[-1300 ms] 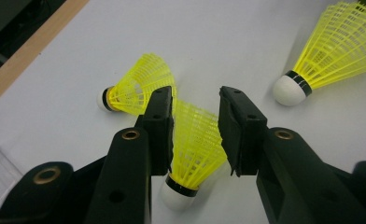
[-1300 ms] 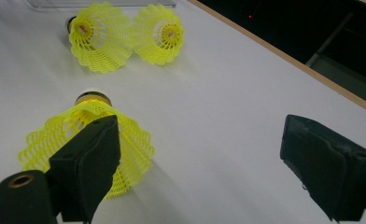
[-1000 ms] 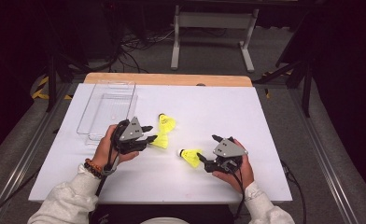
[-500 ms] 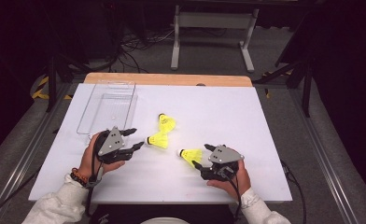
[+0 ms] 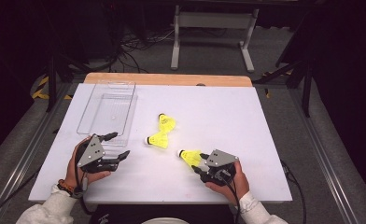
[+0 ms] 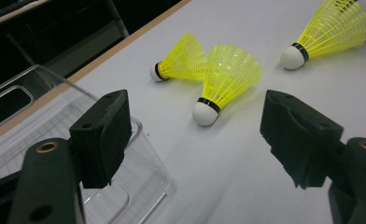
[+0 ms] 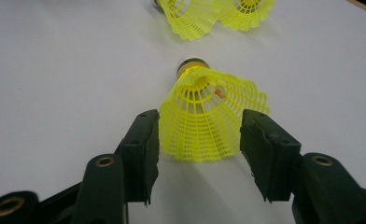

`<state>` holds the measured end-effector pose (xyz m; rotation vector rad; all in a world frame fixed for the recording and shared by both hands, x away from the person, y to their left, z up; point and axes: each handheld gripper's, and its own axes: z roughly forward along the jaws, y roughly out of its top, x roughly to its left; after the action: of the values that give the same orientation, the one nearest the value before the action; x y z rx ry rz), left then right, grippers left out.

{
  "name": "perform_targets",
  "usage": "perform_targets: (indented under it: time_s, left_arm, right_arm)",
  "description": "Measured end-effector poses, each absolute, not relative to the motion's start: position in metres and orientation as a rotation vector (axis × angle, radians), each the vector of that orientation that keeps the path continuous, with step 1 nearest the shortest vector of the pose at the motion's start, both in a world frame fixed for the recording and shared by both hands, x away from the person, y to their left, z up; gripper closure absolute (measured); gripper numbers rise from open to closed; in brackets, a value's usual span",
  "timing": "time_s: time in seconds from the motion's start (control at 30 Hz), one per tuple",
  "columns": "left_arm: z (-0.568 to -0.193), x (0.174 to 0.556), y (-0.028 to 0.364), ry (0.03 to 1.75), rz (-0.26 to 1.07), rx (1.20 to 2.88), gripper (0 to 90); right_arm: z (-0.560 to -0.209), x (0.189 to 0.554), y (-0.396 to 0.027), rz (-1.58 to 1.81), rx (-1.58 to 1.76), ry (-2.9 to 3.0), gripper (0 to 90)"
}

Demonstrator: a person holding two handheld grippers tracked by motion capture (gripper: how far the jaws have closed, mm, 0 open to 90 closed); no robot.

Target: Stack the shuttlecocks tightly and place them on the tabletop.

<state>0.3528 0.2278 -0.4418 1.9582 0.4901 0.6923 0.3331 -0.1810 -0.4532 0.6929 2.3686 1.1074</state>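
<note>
Closing right hand-held gripper around shuttlecock, not gripping, left hand-held gripper released

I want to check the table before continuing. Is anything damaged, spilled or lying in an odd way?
Nothing looks damaged or spilled. The three yellow shuttlecocks all lie on their sides: two touch skirt to skirt mid-table, and the third shuttlecock lies between the jaws of the right claw. The clear bin stands upright and empty.
</note>
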Motion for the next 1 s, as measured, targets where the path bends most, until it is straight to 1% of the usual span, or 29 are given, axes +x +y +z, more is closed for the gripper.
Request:
perform_targets:
  time_s: [0.33,0.47,0.57,0.63,0.67,0.7,0.8,0.9,1.0]
  left_arm:
    - [-0.456,0.342,0.255,0.561,0.690,1.977,21.8]
    - [-0.460,0.338,0.265,0.592,0.673,1.968,20.8]
    - [-0.463,0.334,0.273,0.604,0.661,1.958,19.7]
    - [-0.463,0.333,0.275,0.612,0.664,1.955,17.4]
    - [-0.463,0.332,0.279,0.617,0.663,1.954,17.4]
    - [-0.464,0.330,0.282,0.635,0.664,1.945,15.9]
    - [-0.465,0.328,0.287,0.644,0.655,1.940,12.7]
    - [-0.467,0.327,0.290,0.645,0.640,1.938,9.8]
    - [-0.466,0.327,0.290,0.645,0.636,1.927,9.6]
  right_arm:
    - [-0.453,0.333,-0.178,1.125,0.677,2.406,44.9]
    - [-0.456,0.335,-0.176,1.102,0.666,2.431,46.4]
    - [-0.458,0.336,-0.173,1.084,0.652,2.444,52.7]
    - [-0.461,0.339,-0.171,1.063,0.649,2.447,61.9]
    - [-0.461,0.339,-0.171,1.063,0.649,2.447,61.9]
    - [-0.463,0.340,-0.171,1.053,0.649,2.439,69.7]
    - [-0.463,0.341,-0.173,1.059,0.656,2.427,78.2]
    - [-0.462,0.341,-0.174,1.064,0.653,2.414,84.0]
    - [-0.462,0.341,-0.174,1.070,0.652,2.405,88.0]
